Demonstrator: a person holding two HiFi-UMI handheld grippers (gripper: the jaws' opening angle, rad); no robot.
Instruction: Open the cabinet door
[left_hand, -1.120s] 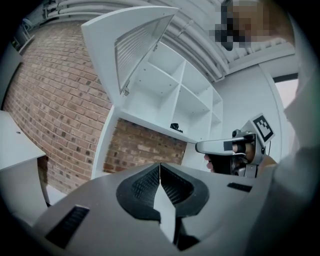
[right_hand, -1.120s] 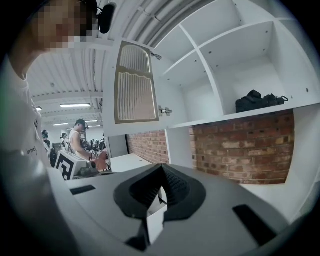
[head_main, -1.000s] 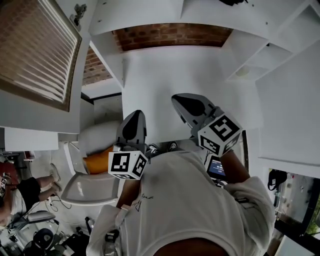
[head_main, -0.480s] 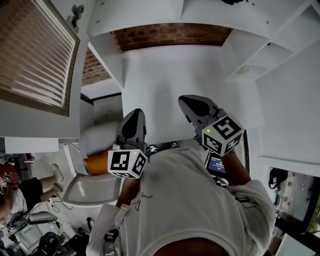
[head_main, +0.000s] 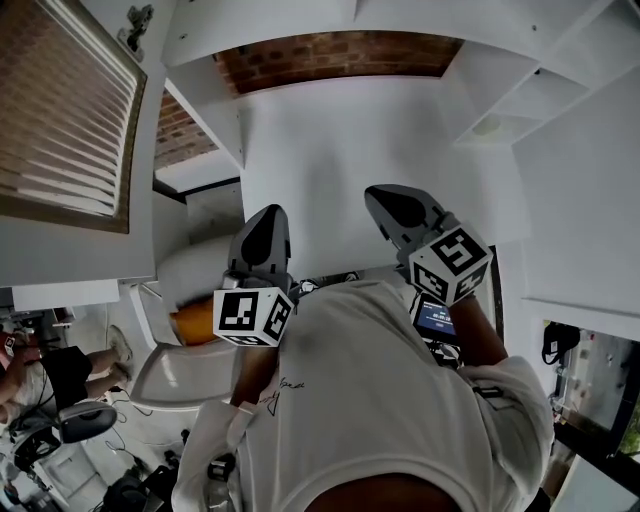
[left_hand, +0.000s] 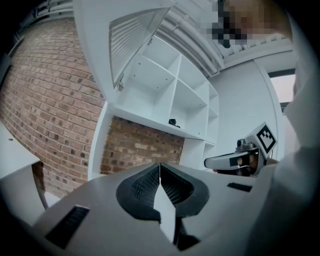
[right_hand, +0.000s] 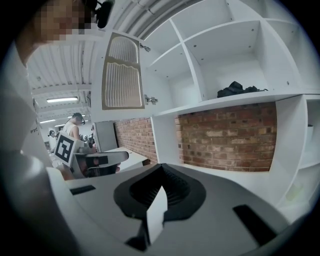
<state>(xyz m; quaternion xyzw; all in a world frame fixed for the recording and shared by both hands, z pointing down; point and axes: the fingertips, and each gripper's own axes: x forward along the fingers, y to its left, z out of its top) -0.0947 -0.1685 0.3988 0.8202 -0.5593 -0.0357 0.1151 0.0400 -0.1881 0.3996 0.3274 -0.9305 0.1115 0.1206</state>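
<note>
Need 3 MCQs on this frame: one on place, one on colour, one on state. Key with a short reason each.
1. Where does the dark bundle lie?
A) on the floor
B) on the shelf above the brick niche
C) inside the niche

2. What colour is the niche's back wall?
A) green
B) black
C) red-brown

3. How is the slatted door?
A) swung open
B) shut
C) taken off its hinges

Key: 1 B, the bundle rests on the white shelf over the brick. 2 C, red-brown brick courses show. 3 A, the door stands out to the side of its bare compartment.
</note>
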